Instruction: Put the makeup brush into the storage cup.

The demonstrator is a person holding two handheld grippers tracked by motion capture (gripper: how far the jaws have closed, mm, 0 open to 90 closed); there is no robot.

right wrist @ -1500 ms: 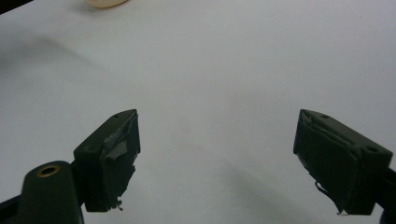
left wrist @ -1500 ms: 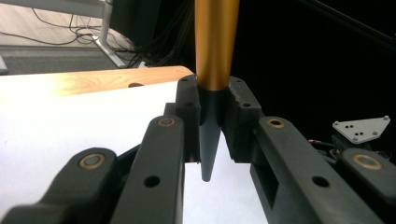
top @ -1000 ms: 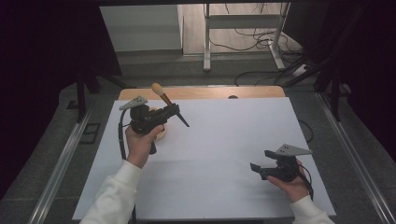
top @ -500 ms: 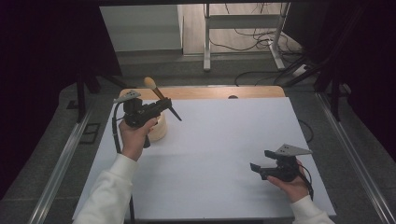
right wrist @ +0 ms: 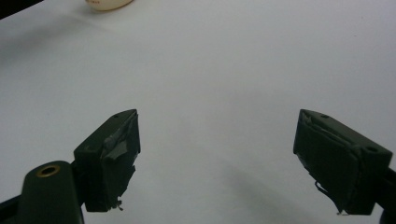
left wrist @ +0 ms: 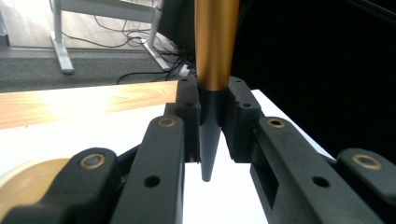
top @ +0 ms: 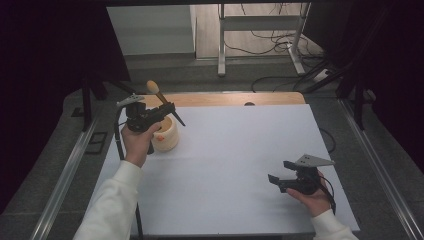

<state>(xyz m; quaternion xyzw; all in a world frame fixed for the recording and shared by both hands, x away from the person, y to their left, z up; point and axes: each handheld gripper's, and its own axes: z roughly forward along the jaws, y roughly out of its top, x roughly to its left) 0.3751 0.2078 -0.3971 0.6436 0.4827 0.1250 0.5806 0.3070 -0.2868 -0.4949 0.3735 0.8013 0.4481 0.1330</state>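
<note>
— Two grippers, one in each of our hands. What has the left gripper [top: 167, 114] got?

— Its jaws are clamped on a brush [top: 161, 97]. From the left gripper view we see the brush's dark pointed handle end [left wrist: 208, 140] pinched between the two black pads, with the gold part [left wrist: 215, 42] of it rising straight up out of the top of the frame.

— And from above?

— From the high view the brush lies tilted in the grip: the pale tuft [top: 152, 87] points up and away toward the far left, the dark tip pokes out toward the right. We hold it over the far left part of the white table [top: 240, 150], right above a cream cup [top: 165, 136] that stands on the sheet. Whether the brush touches the cup we cannot tell; the gripper covers the cup's rim.

— Where is the other hand?

— Well apart from that, near the front right corner of the table. The right gripper [top: 279, 179] sits low in our hand, jaws spread wide with nothing between them. In the right gripper view we see bare white sheet between the pads [right wrist: 116, 144], and the base of the cup [right wrist: 108, 4] far off at the top edge.

— Anything beyond the sheet?

— A strip of bare wood [top: 225, 99] along the far edge.
</note>
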